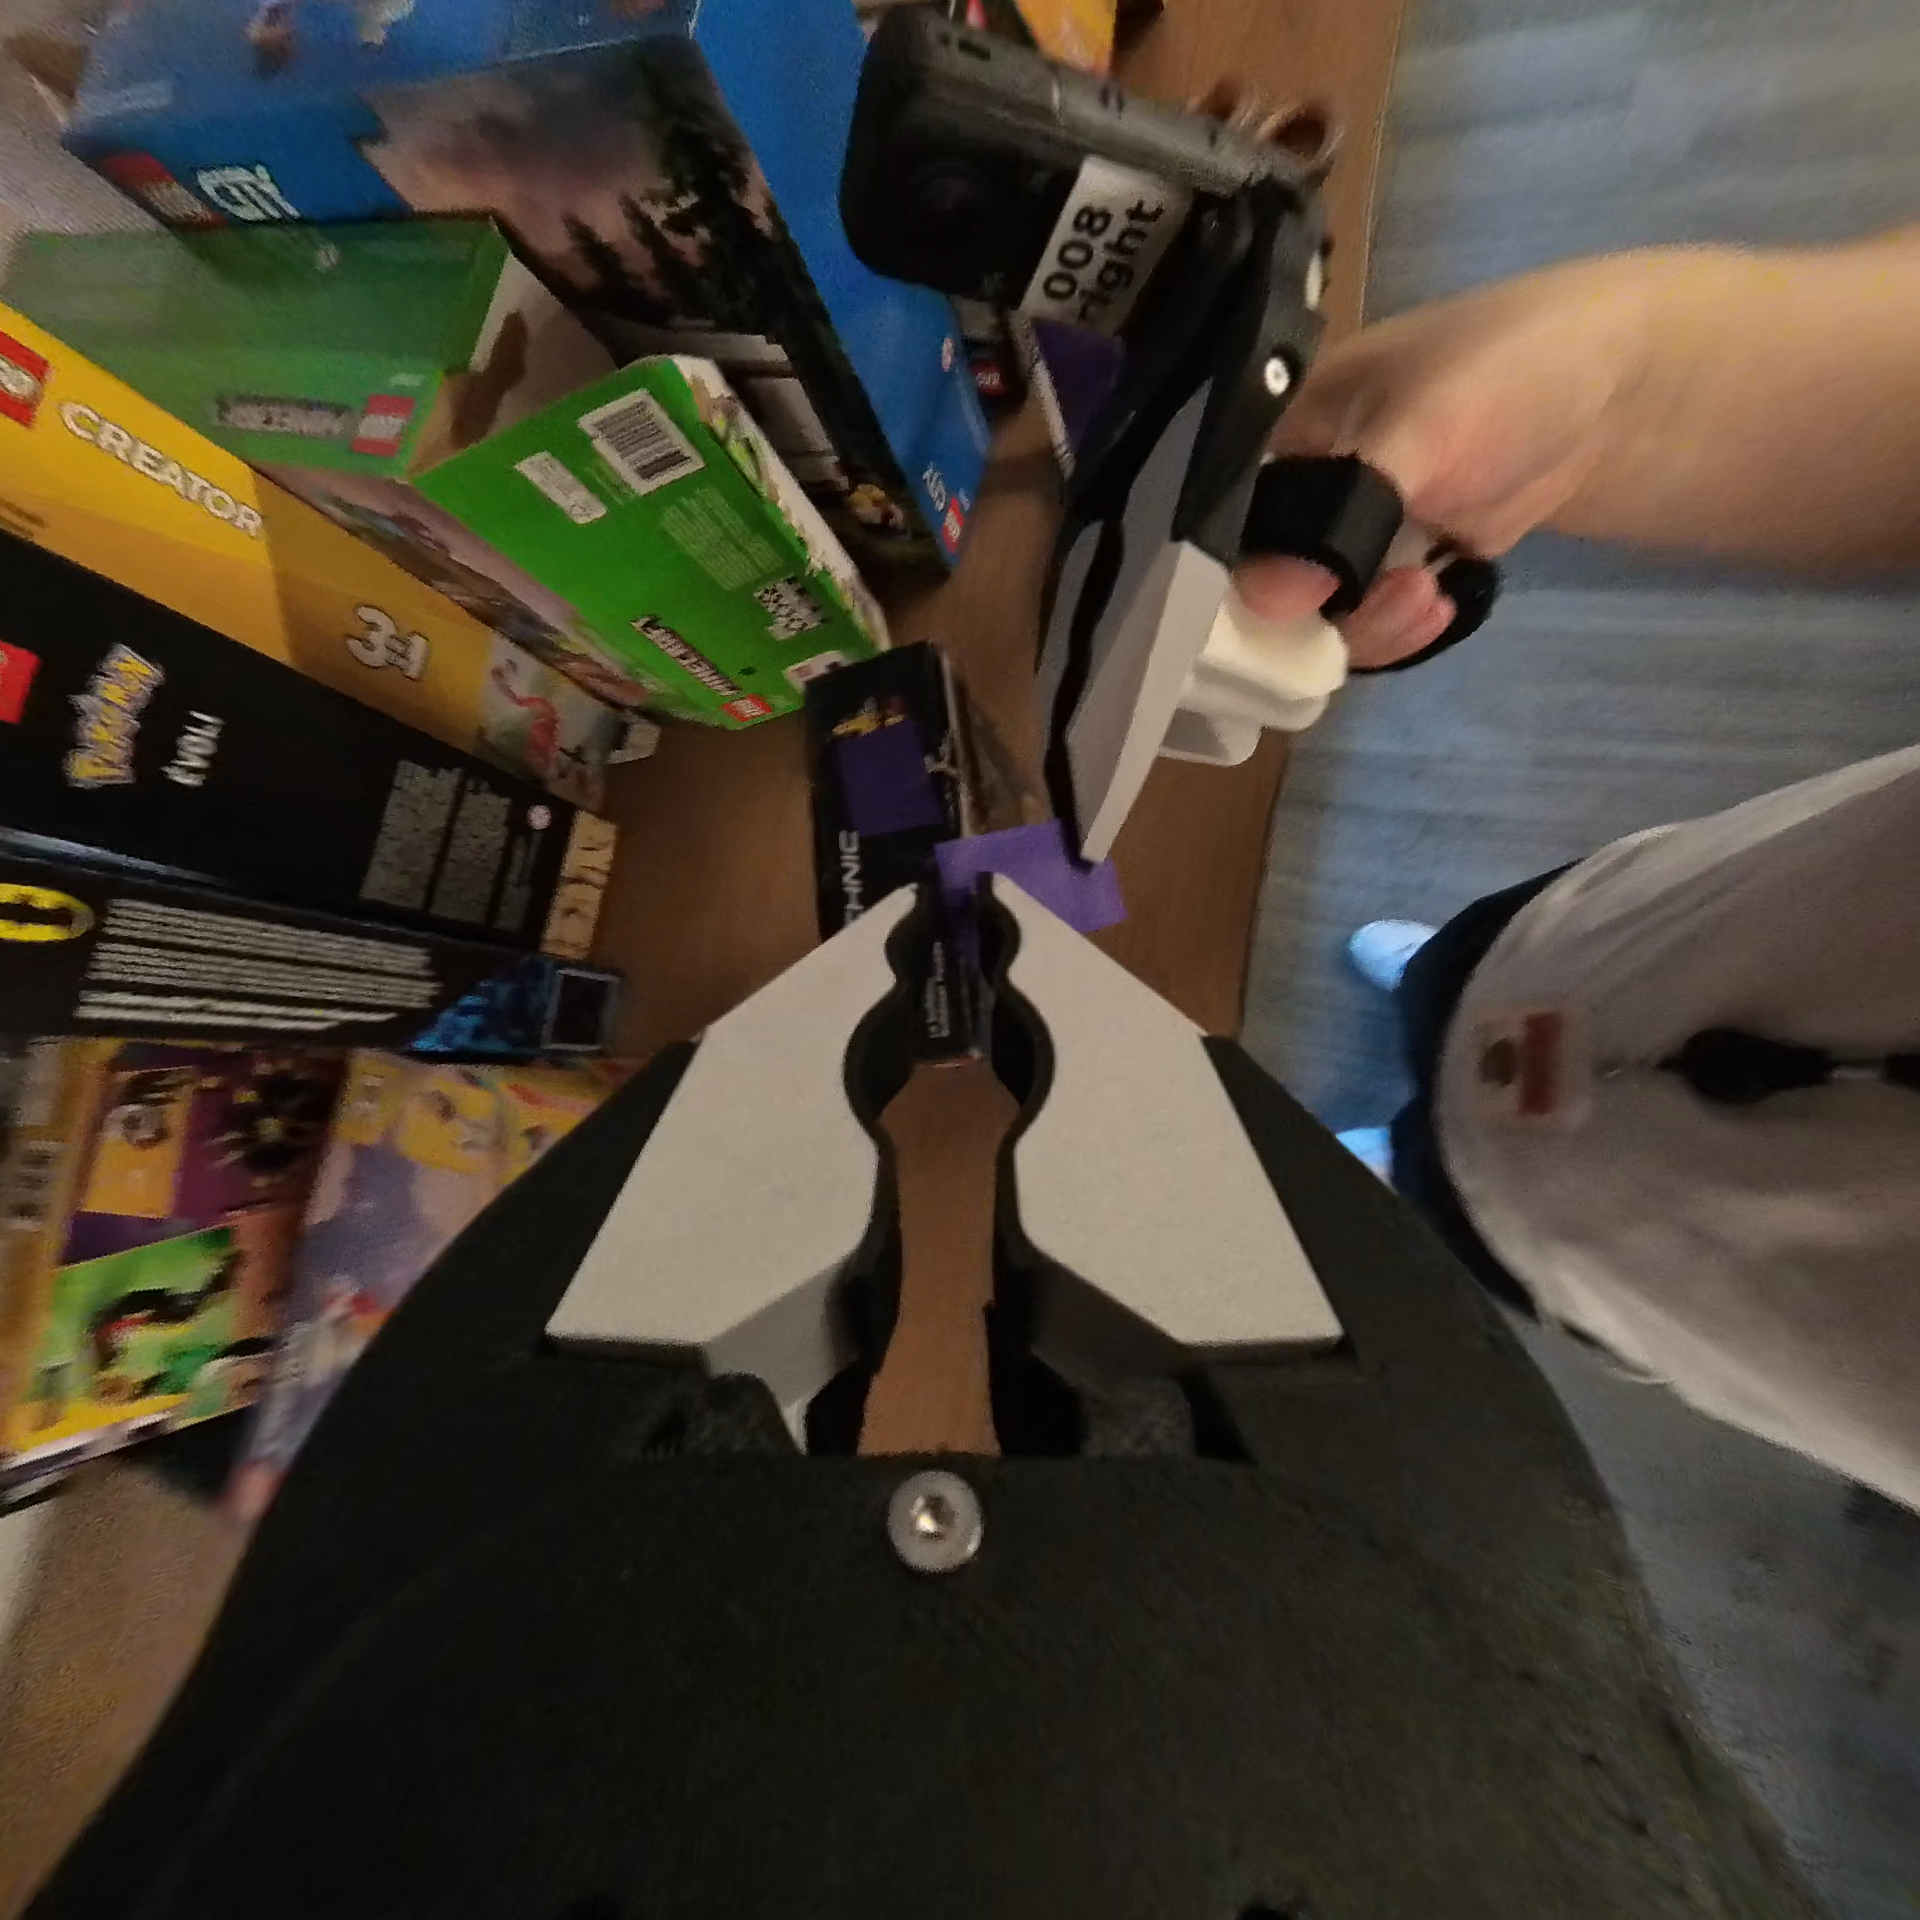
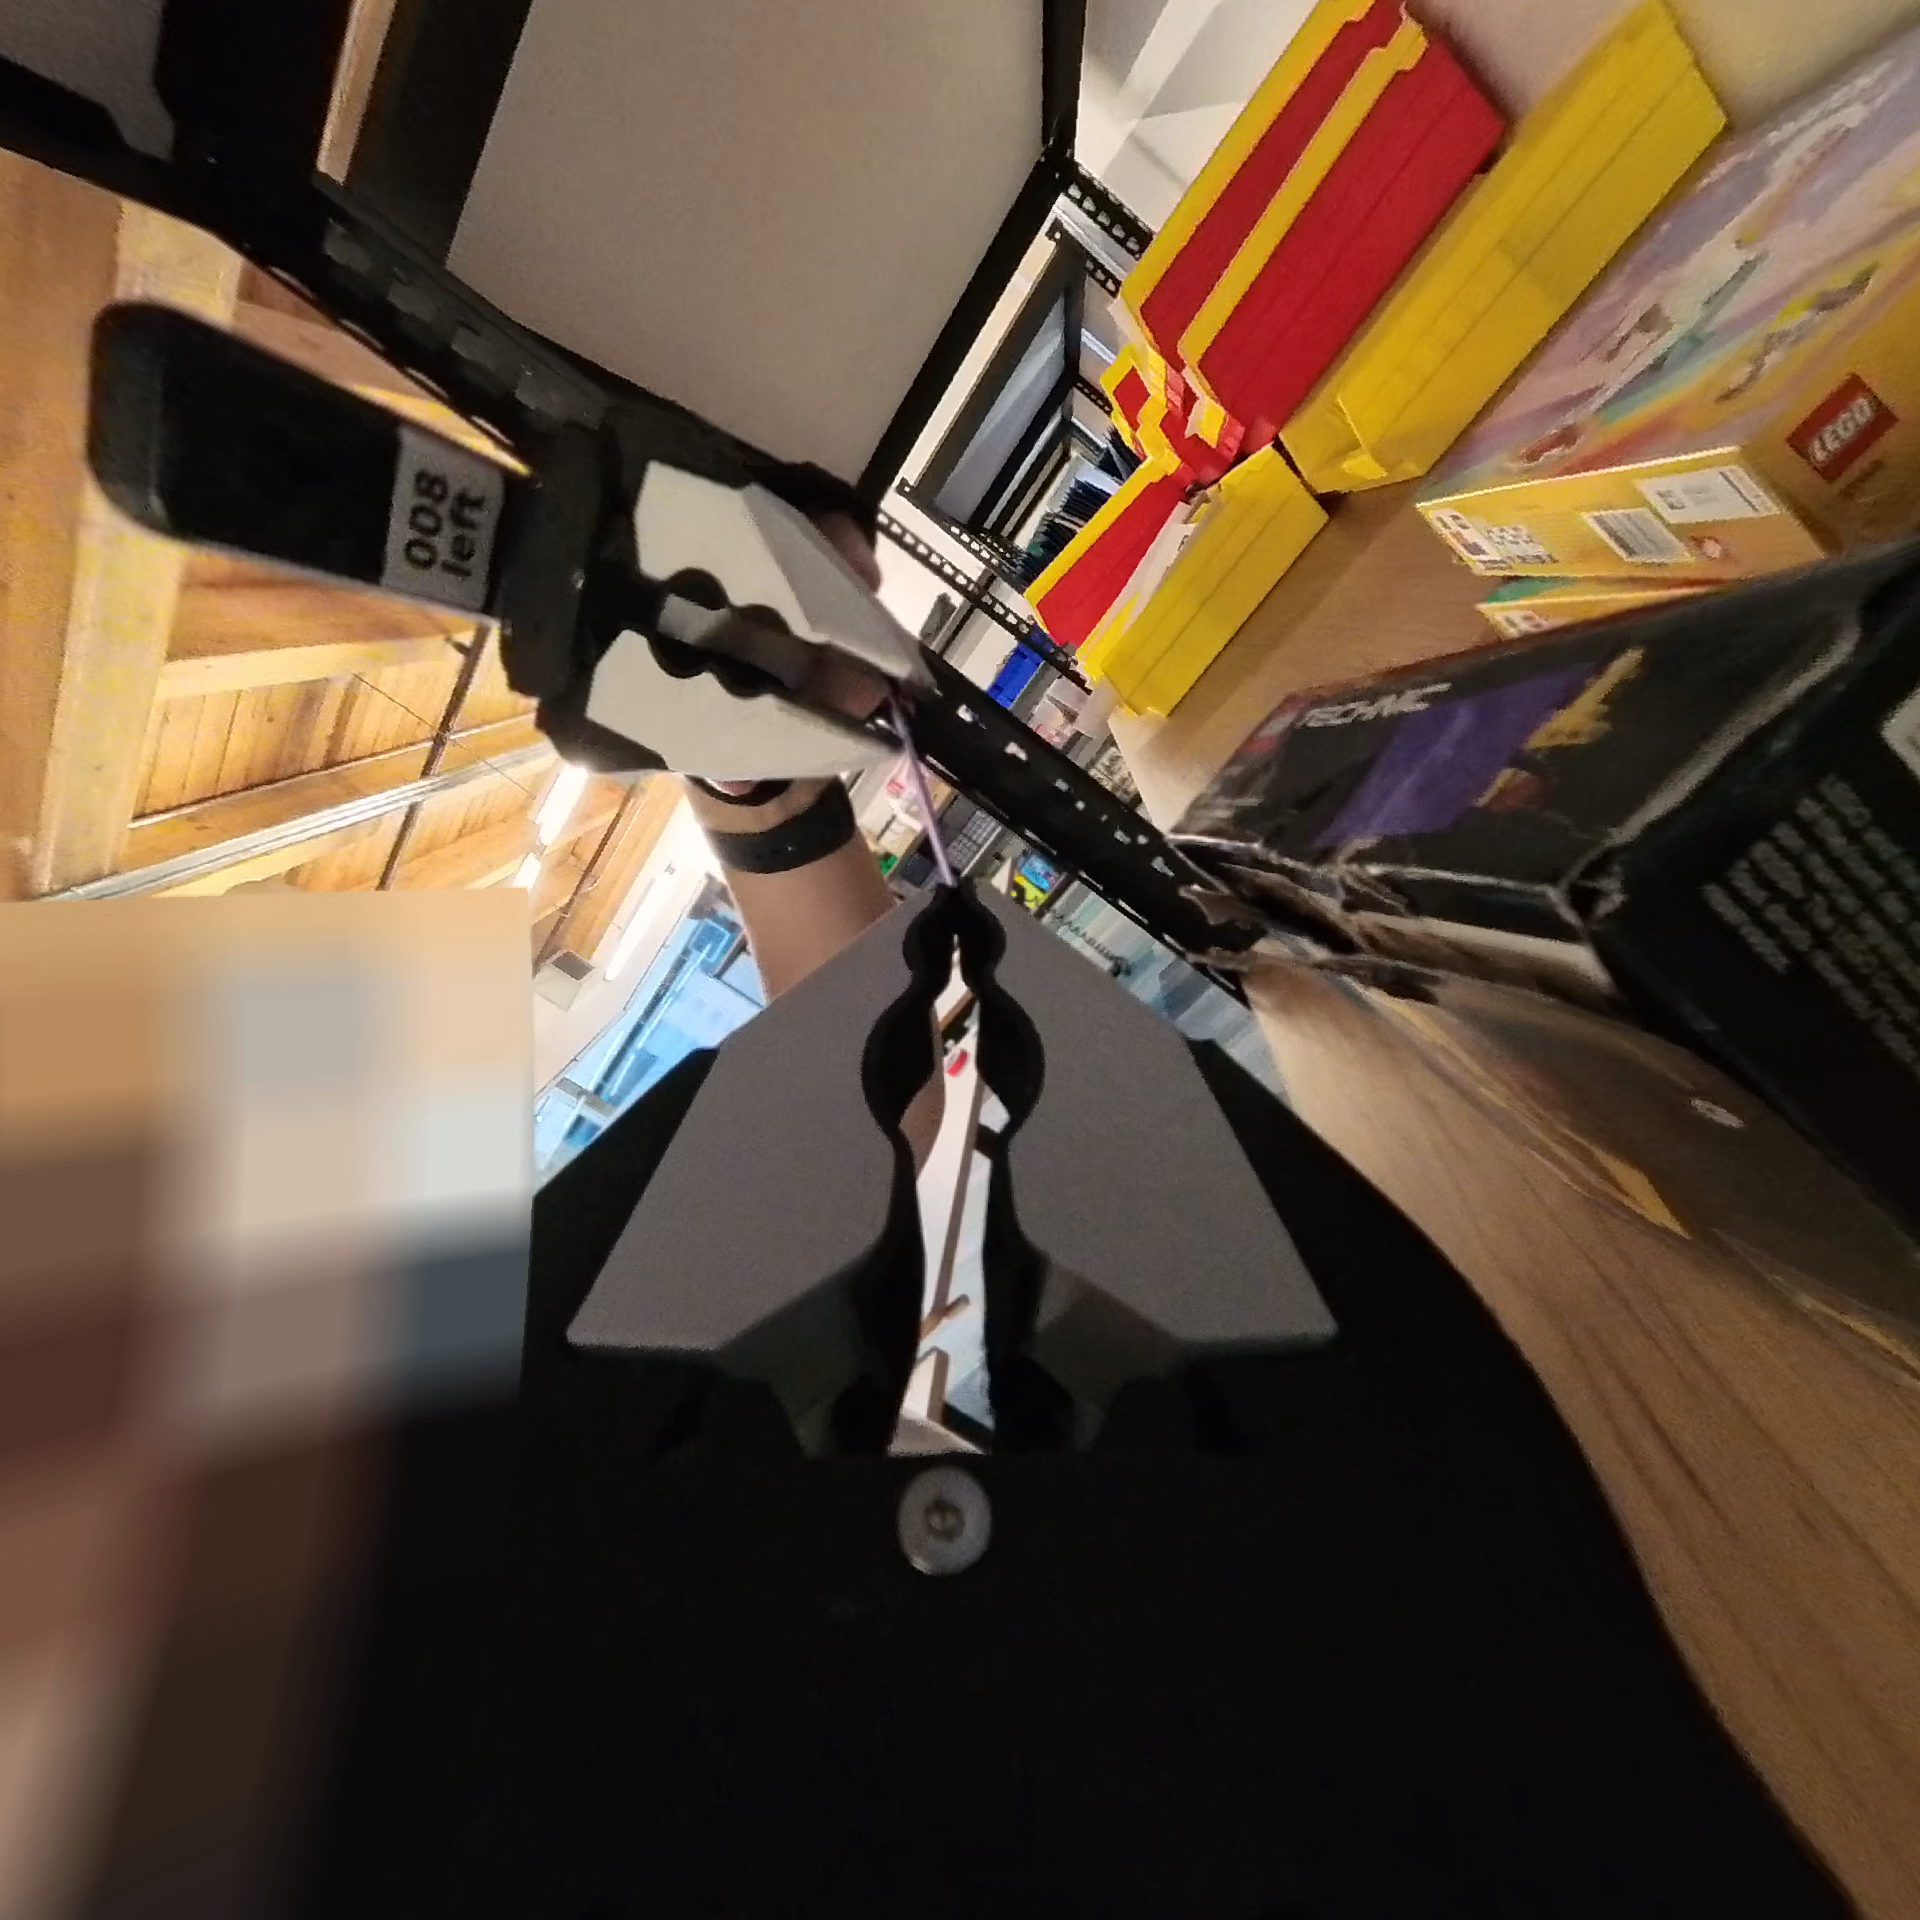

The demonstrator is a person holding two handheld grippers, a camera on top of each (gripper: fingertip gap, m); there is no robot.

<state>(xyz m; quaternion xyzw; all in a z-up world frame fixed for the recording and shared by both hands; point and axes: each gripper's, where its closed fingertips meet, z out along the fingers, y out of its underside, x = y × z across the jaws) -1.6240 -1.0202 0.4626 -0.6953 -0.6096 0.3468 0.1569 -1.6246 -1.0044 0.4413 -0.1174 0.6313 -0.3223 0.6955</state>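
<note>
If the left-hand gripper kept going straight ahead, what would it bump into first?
Probably the small black box with purple artwork: the left gripper already pinches purple tape at its near end, though depth is unclear.

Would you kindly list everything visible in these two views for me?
purple tape piece: one, purple, pinched between both tongs' tips
small box: one, black and purple, on the table beyond the tape
toy boxes: several, blue, green, yellow, black, piled on the table's left
flat boxes: a stack, red and yellow, far along the table
table: one, brown wood
shelf frame: one, black metal, beside the table
left tongs: grey, shut on the tape
right tongs: grey, shut on the tape
right hand: one, gripping the right tool
</note>
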